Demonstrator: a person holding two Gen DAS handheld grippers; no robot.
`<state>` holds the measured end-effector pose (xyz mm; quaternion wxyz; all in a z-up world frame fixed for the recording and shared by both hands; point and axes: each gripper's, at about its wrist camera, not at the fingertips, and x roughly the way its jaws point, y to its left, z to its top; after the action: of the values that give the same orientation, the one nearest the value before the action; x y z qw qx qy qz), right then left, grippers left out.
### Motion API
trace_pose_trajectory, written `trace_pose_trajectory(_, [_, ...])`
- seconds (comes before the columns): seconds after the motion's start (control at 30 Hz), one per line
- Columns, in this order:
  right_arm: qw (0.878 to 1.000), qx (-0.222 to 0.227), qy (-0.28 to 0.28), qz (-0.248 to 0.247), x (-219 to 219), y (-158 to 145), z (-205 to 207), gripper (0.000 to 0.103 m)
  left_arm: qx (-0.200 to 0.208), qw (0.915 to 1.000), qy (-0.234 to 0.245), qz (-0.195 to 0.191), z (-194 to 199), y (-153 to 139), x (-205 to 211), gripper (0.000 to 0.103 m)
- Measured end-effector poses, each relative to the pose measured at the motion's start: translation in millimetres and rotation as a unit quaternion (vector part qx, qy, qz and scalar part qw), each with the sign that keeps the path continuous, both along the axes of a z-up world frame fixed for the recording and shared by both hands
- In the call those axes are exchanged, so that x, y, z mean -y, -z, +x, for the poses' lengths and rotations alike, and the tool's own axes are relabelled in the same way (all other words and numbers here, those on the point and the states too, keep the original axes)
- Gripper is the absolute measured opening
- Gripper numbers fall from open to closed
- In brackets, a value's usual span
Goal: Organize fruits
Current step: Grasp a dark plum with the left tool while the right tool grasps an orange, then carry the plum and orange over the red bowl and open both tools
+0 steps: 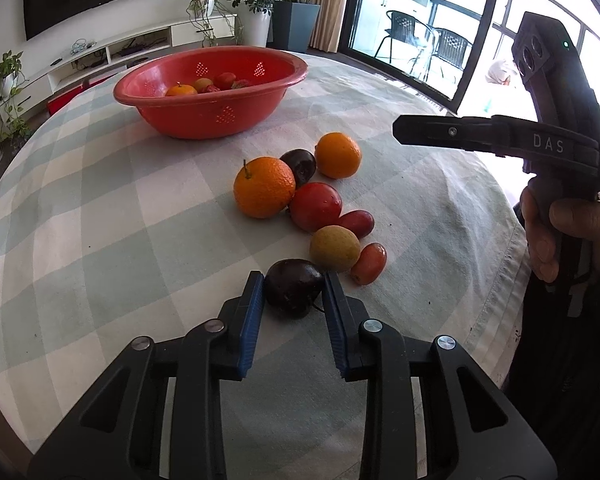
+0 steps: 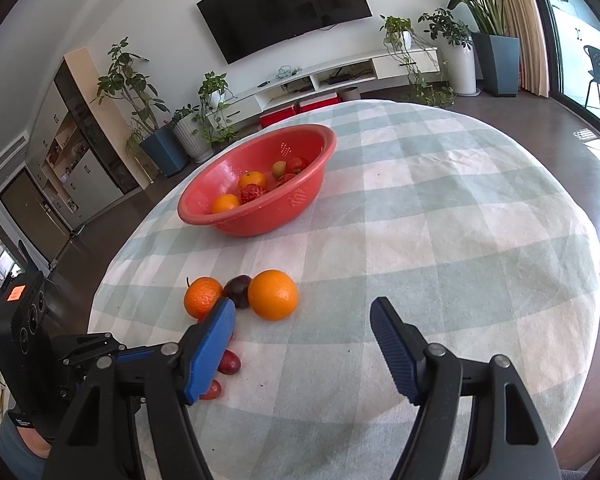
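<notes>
Here ribbed blue left tool point(image 1: 294, 294) pads pinch smooth dark round plum point(image 1: 293, 286).

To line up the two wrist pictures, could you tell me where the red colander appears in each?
Left wrist view: red colander, upper left of centre, beyond the loose fruit.
Right wrist view: red colander, just left of centre, above the oranges.
Shared landmark: the wall-mounted television behind it.

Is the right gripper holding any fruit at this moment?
No, the right gripper stands open above the checked tablecloth, with nothing between its blue pads.
</notes>
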<state>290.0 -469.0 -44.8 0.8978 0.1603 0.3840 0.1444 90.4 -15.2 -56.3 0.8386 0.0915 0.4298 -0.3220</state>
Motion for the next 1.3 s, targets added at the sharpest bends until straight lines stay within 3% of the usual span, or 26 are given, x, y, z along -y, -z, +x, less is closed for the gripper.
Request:
trace_pose_trajectory(0.33, [0.992,-0.042,-0.071,-0.094,-33,2,33,0.07,0.002,0.9979,-0.048,-0.044,12,-11,-27,0.028])
trace_pose_trajectory(0.5, [0.989,-0.064,-0.089,-0.103,-42,14,46,0.063,0.002,0.9971,-0.056,-0.052,14,-14,-31,0.028])
trace_pose_trajectory(0.73, [0.984,-0.057,-0.105,-0.131,-51,20,49,0.051,0.0,0.9968,-0.061,-0.052,14,-12,-31,0.028])
trace_pose_trajectory(0.83, [0.984,-0.053,-0.111,-0.131,-53,19,48,0.039,0.0,0.9968,-0.063,-0.048,14,-11,-31,0.028])
trace_pose_trajectory(1.13, [0.988,-0.036,-0.099,-0.116,-50,10,38,0.039,0.007,0.9953,-0.083,-0.05,17,-13,-34,0.028])
trace_pose_trajectory(1.3, [0.993,-0.015,-0.069,-0.091,-33,-10,39,0.039,0.012,0.9914,-0.108,-0.072,29,-33,-45,0.028])
